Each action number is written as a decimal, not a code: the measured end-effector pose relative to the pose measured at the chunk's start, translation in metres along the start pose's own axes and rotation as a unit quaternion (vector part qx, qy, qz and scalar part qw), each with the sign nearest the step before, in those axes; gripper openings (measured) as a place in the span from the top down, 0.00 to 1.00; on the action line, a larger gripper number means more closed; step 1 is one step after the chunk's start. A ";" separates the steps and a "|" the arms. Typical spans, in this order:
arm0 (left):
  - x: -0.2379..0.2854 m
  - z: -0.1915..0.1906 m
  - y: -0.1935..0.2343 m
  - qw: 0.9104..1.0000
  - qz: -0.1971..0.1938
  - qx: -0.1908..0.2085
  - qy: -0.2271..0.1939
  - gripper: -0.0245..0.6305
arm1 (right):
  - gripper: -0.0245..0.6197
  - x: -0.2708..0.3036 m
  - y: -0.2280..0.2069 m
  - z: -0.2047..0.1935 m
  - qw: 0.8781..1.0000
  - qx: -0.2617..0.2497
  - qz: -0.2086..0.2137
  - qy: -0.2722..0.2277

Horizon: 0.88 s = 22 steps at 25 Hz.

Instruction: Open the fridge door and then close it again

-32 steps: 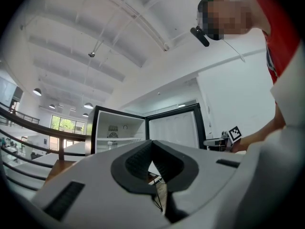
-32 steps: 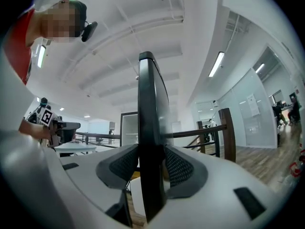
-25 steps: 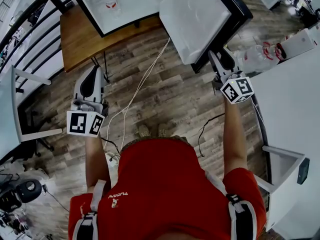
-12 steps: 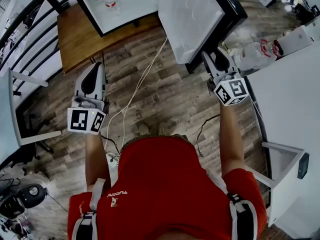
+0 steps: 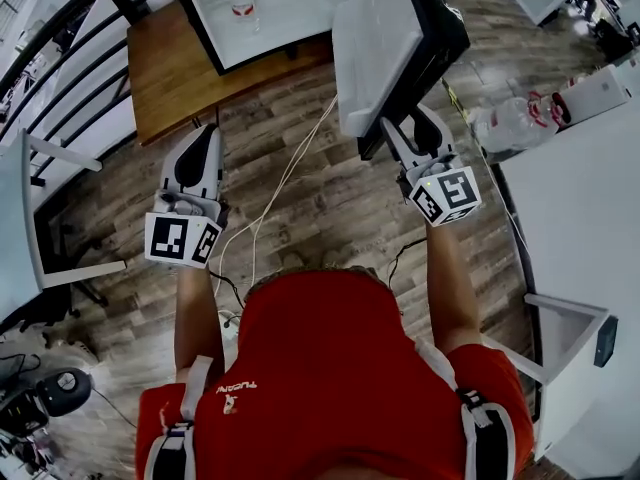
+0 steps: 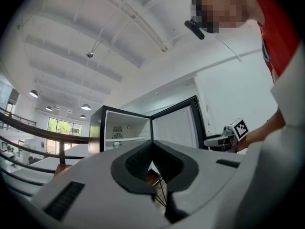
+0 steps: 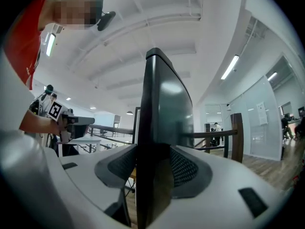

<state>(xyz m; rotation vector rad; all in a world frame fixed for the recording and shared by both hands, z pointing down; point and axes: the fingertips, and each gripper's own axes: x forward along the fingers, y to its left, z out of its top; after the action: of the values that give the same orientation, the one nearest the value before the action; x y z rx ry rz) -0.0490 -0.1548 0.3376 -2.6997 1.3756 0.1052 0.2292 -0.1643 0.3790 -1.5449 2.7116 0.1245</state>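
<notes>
The fridge door [image 5: 385, 38] has swung partway back toward the open fridge [image 5: 270, 8], its free edge between the right gripper [image 5: 410, 128] jaws, now easing apart, so closing is under way; the left gripper [image 5: 203, 146], clenched and empty, hangs short of the fridge.

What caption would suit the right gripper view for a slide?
Right gripper astride the open fridge door edge, its fingers just opening.

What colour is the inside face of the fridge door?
The fridge door is white inside, black outside; the head view shows it best.
</notes>
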 end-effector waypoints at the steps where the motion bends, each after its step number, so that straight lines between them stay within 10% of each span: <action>1: 0.000 0.000 0.002 1.000 -0.001 0.000 -0.001 0.95 | 0.63 0.005 0.006 0.001 1.000 -0.002 0.005 -0.001; 22: 0.001 -0.009 0.038 0.999 -0.025 -0.016 -0.011 0.95 | 0.60 0.117 0.093 0.016 0.997 -0.022 0.070 -0.015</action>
<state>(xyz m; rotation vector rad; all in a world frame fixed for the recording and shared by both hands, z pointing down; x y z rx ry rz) -0.0794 -0.1787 0.3436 -2.7479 1.3111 0.1552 0.0888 -0.2164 0.3622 -1.3494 2.8104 0.2105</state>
